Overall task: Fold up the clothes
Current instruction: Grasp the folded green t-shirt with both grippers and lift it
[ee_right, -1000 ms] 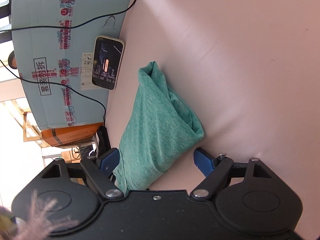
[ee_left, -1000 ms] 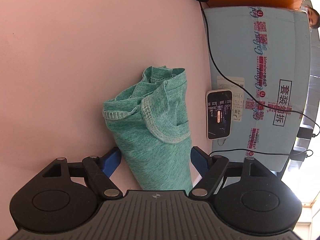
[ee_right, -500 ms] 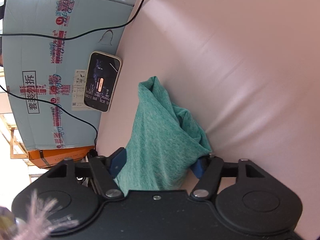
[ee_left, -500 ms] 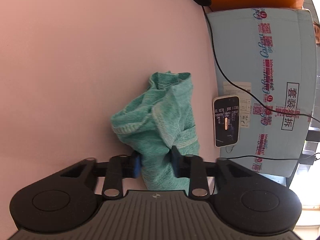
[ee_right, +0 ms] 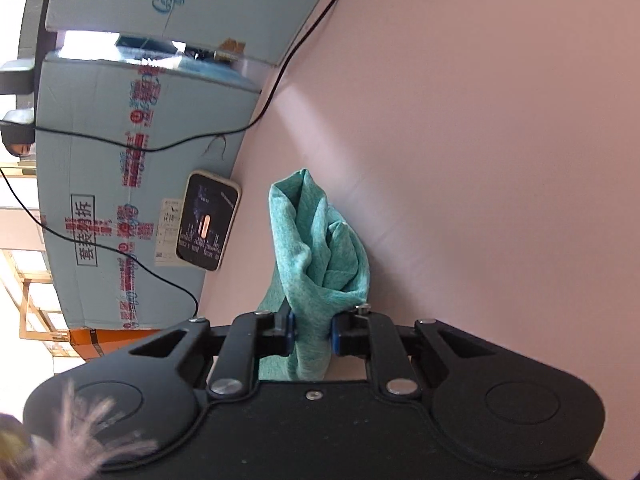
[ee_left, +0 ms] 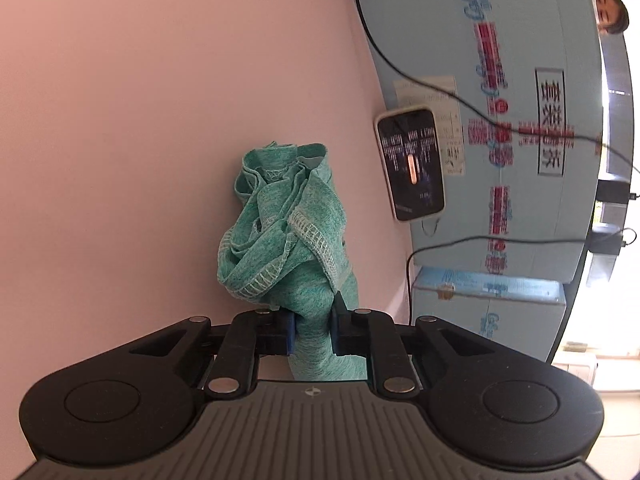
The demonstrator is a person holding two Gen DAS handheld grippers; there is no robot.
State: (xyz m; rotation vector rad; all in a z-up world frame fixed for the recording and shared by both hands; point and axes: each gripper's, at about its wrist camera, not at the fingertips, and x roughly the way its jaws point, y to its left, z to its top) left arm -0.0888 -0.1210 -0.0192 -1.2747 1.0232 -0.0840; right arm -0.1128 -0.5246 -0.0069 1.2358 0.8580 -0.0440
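The left gripper (ee_left: 312, 330) is clamped tight on one end of the green cloth (ee_left: 286, 236). The right gripper (ee_right: 311, 332) is clamped on the other end. The cloth bunches long and thin, pointing far from both over the pink table (ee_left: 140, 120), beside the phone (ee_left: 412, 162).

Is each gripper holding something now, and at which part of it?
Both hold the green garment. The left gripper pinches a bunched section near the stitched hems; the right gripper pinches a bunched plain section. Which part of the garment this is cannot be told.
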